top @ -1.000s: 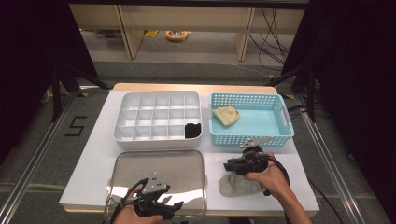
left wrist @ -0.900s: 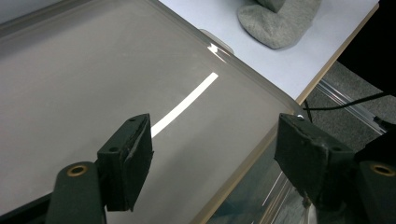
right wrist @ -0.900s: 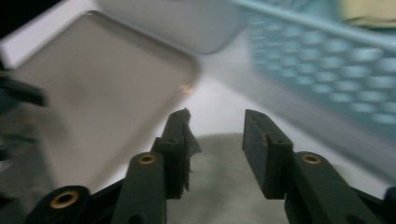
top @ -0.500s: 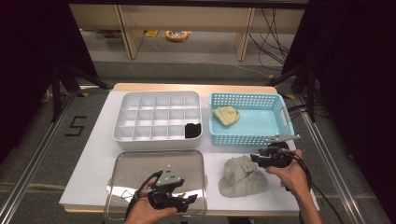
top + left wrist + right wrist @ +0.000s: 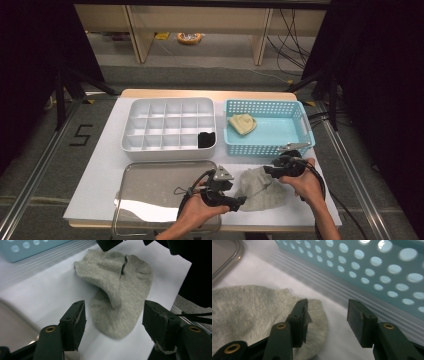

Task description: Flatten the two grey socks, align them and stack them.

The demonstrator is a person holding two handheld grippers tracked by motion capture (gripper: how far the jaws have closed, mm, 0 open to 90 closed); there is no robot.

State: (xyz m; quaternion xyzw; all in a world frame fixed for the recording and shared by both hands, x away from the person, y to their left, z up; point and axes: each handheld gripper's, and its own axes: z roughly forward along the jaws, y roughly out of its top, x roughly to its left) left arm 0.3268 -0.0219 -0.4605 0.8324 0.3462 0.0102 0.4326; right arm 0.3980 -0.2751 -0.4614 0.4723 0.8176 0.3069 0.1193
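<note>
A grey sock [image 5: 261, 194] lies crumpled on the white table, right of the metal tray. My left gripper [image 5: 243, 202] points right at the sock's near left edge. In the left gripper view its jaws stand open [image 5: 113, 312] on either side of the sock's [image 5: 117, 295] rounded end, with nothing pinched. My right gripper [image 5: 266, 170] hovers at the sock's far right corner, pointing left. In the right gripper view it is open [image 5: 327, 312], and its left finger [image 5: 299, 320] rests over the sock's [image 5: 249, 310] edge.
A blue perforated basket [image 5: 299, 145] just behind the sock holds a cream sock [image 5: 242, 123]. A white compartment box [image 5: 160, 127] at the back left has a black item [image 5: 206, 139] in one cell. The metal tray [image 5: 150, 195] lies front left.
My left gripper has moved right from over the tray to the sock's edge. My right gripper came off the sock's middle, swung right, then returned slightly to its far corner.
</note>
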